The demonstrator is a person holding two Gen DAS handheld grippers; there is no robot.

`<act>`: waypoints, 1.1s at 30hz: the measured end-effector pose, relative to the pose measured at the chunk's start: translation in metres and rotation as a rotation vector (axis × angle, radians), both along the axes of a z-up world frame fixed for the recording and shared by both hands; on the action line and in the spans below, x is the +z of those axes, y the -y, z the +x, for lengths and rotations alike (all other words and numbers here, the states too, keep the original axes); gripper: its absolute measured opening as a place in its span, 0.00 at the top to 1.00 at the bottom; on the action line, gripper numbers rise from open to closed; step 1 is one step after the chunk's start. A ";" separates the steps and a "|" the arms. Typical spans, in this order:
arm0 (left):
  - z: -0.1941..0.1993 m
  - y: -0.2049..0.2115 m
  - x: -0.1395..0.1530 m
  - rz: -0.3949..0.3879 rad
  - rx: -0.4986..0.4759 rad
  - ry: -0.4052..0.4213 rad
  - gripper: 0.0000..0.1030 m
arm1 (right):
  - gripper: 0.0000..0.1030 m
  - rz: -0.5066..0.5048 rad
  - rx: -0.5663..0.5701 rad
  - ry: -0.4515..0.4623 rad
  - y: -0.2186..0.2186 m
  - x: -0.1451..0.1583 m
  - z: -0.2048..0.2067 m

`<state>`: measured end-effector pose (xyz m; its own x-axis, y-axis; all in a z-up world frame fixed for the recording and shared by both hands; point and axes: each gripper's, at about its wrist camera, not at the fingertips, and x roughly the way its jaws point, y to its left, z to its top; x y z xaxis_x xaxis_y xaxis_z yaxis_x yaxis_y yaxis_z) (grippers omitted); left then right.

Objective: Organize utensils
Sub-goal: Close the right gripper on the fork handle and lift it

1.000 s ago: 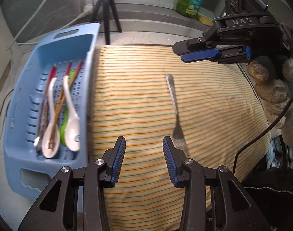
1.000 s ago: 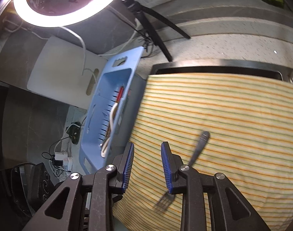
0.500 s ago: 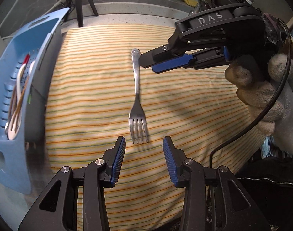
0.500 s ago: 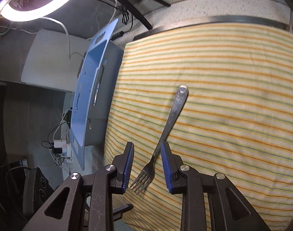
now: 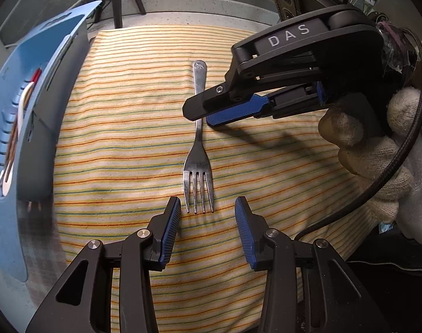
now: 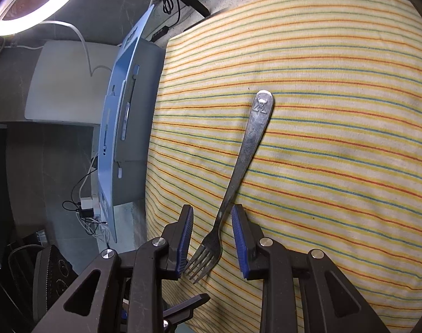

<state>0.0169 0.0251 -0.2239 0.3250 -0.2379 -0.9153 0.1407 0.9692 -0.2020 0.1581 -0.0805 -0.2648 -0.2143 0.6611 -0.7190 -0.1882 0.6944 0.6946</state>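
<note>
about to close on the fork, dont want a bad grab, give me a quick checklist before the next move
1. Fork flat on the striped cloth: ok.
2. Fork neck between the right gripper pads: ok.
3. Right pads touching the fork: not ok, gaps show either side.
4. Left gripper open, nothing held: ok.
5. Right fingertips down at cloth level: cannot tell.
6. Blue basket has room: cannot tell.

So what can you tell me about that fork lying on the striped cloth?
The fork looks like plain, slightly dulled metal, with four tines and a slim handle that widens to a rounded end stamped with a small emblem. It lies flat on the striped cloth, apart from the blue basket. The right gripper straddles its neck with jaws open, not pressing it; the left gripper stands open just short of the tines.
</note>
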 end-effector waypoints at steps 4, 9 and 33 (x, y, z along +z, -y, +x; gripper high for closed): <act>0.002 0.000 -0.004 0.009 0.003 0.006 0.62 | 0.74 0.004 -0.003 -0.003 -0.005 -0.001 0.000; 0.001 0.006 -0.005 0.034 -0.011 0.024 0.68 | 0.74 0.005 -0.015 -0.001 -0.006 -0.002 -0.001; 0.006 -0.017 0.007 -0.066 0.013 0.065 0.79 | 0.92 -0.033 -0.080 0.012 -0.009 0.009 -0.002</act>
